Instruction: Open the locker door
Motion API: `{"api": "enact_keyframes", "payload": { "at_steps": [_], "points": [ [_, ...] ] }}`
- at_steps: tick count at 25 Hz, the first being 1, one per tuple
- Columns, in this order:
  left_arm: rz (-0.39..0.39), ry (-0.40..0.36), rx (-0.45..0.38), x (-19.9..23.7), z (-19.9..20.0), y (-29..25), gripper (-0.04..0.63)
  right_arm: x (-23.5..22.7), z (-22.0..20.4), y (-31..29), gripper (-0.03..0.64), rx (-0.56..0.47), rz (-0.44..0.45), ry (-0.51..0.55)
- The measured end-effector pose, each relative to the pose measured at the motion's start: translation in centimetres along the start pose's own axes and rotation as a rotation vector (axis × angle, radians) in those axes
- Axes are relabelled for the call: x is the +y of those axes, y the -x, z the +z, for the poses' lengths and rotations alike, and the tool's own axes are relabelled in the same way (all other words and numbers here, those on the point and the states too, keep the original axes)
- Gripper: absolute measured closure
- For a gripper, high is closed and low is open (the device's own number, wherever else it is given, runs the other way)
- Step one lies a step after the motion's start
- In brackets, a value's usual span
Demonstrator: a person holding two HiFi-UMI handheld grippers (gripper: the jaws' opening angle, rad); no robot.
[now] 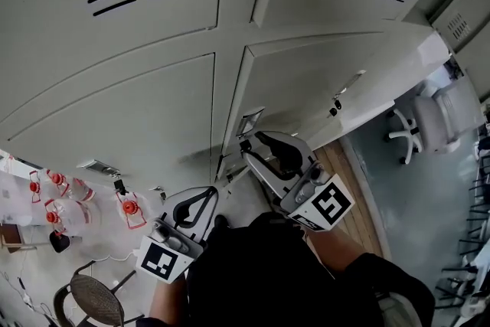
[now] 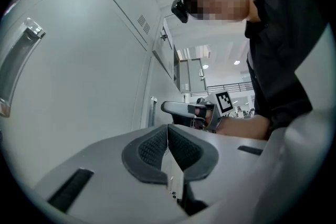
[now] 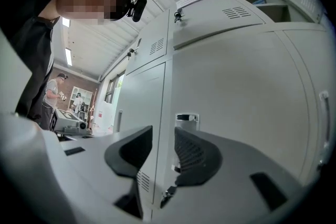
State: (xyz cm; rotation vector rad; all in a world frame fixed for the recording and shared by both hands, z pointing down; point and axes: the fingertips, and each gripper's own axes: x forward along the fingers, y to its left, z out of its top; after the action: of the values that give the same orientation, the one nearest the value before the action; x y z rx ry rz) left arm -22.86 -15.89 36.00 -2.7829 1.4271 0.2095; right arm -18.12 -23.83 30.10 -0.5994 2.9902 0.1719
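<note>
Right gripper view shows the right gripper point(image 3: 163, 136) with its jaws standing apart and pressing on nothing. The vertical edge of the grey locker door point(image 3: 236, 92) and its small latch plate point(image 3: 186, 119) show in the gap just ahead. The left gripper point(image 2: 167, 131), held back beside the lockers, has its jaws closed together with nothing between them.

Soft, even indoor light falls on the pale lockers point(image 1: 115, 96), leaving only a faint grey shadow at the seam between two doors in the head view. Ceiling lamps point(image 3: 69, 55) glow as bright strips in the right gripper view. Both gripper views bow straight lines strongly, darken to black at the corners, and render the nearest foreground soft.
</note>
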Motion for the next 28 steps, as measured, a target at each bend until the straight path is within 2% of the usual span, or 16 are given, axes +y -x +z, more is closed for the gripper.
{"api": "enact_keyframes", "payload": {
  "at_steps": [13, 28],
  "points": [
    [-0.112, 0.037, 0.002, -1.0, -1.1, 0.4, 0.578, -1.1, -0.8, -1.9, 0.489, 0.082, -0.096, 0.022],
    [-0.112, 0.065, -0.019, 0.1, -1.3, 0.8, 0.578, -1.6, -1.9, -2.6, 0.489, 0.123, -0.136, 0.015]
  ]
}}
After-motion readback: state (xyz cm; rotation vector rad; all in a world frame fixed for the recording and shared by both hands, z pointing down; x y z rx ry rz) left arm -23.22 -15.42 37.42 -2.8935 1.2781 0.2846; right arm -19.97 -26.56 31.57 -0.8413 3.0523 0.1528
